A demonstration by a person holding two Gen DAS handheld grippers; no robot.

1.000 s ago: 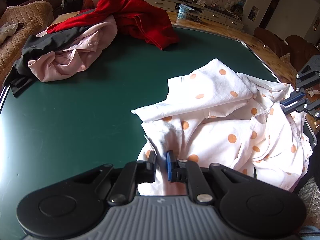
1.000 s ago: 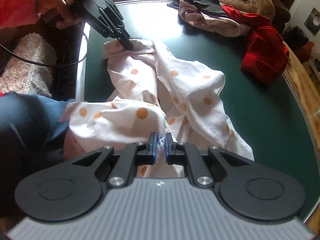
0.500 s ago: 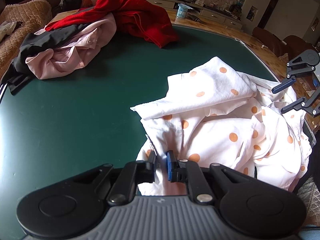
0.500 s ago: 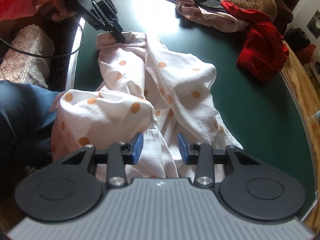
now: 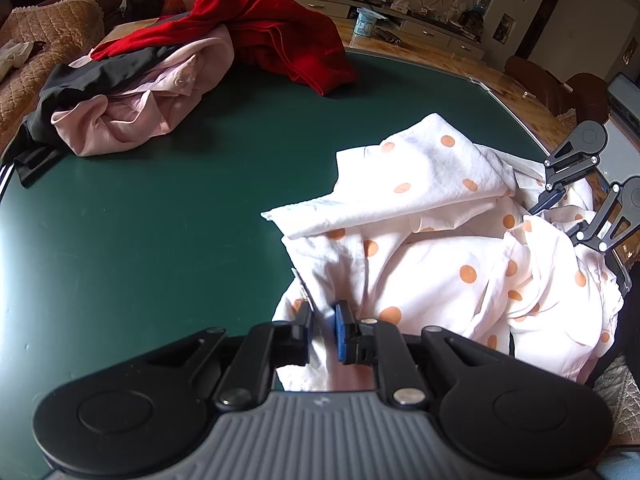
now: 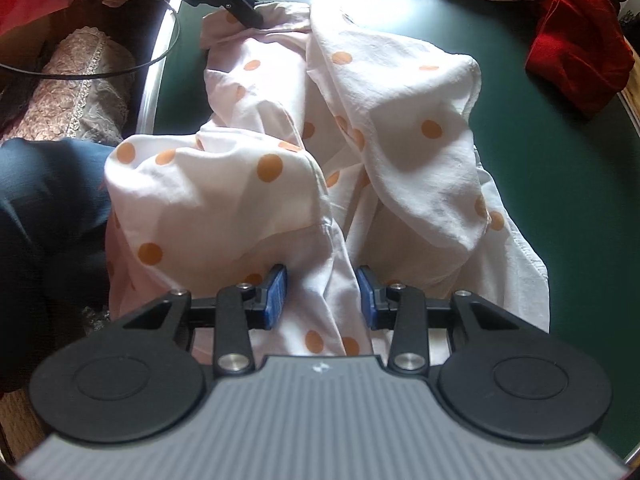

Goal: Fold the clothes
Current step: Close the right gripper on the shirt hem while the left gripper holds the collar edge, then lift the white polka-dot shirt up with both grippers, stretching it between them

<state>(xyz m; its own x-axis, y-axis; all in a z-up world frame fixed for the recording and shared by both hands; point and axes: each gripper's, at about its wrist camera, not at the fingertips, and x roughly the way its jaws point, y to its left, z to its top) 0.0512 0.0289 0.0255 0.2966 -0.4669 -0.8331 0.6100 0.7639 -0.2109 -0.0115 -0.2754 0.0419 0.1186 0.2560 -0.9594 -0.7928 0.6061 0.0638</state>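
The spotted garment (image 5: pixel 440 248), white with orange dots, lies crumpled and bunched on the near part of the green table (image 5: pixel 140 220), one side spilling over the table's edge toward the person's lap; it is not flat and no clean fold shows in it. The left gripper (image 5: pixel 322 326) is clamped on a pinch of its cloth at the near corner, the fingers drawn close with fabric between them, just as it was a second ago. The change is on the other side: the right gripper (image 6: pixel 322 294), which a second ago was closed tight on a gather of the same garment, now stands with its fingers wide apart, cloth lying loose under and between them but not held. Seen from the left wrist, it hovers at the far right edge of the garment. So the cloth is held at one point only, and in my judgement the right side has let go in order to take a better hold, perhaps an edge or corner, so the piece can be spread out. Farther back on the table sit a pink shirt (image 5: pixel 152 92), something black (image 5: pixel 80 84) and a red garment (image 5: pixel 280 40), heaped together and well apart from the spotted one
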